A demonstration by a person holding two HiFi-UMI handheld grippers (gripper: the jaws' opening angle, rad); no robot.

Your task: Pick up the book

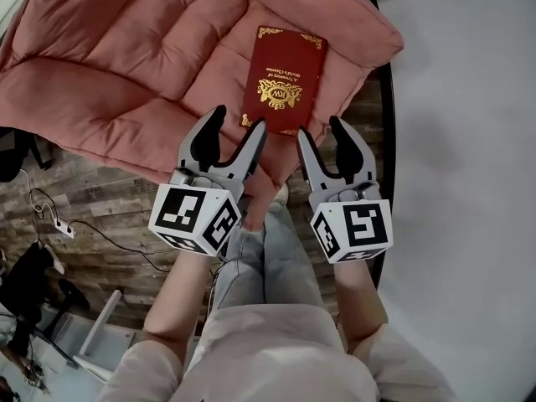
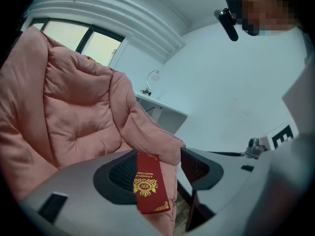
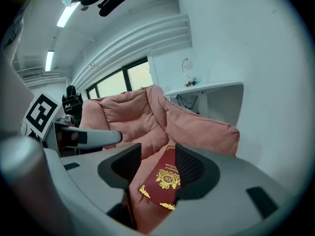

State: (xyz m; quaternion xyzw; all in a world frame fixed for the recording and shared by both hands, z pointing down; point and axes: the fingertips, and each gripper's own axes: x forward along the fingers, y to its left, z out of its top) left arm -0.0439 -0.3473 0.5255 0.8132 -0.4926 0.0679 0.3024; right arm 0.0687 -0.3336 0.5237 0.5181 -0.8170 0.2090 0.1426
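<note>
Both forearms are reaching out side by side from the person's lap, angling the left gripper [image 1: 240, 117] and right gripper [image 1: 319, 127] downward at the book [image 1: 283, 80]. Red, with gold corner ornaments and a gold crest, it is lying flat near the front edge of a pink cushion [image 1: 126, 74]. Both pairs of fingers are standing apart, gripping nothing, tips just beside the book's near edge.

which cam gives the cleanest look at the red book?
Head view: the red book lies nearly whole on the pink cushion, cover up. Both gripper views show it obliquely between their open jaws; in the right one a jaw hides part of the cover.
</note>
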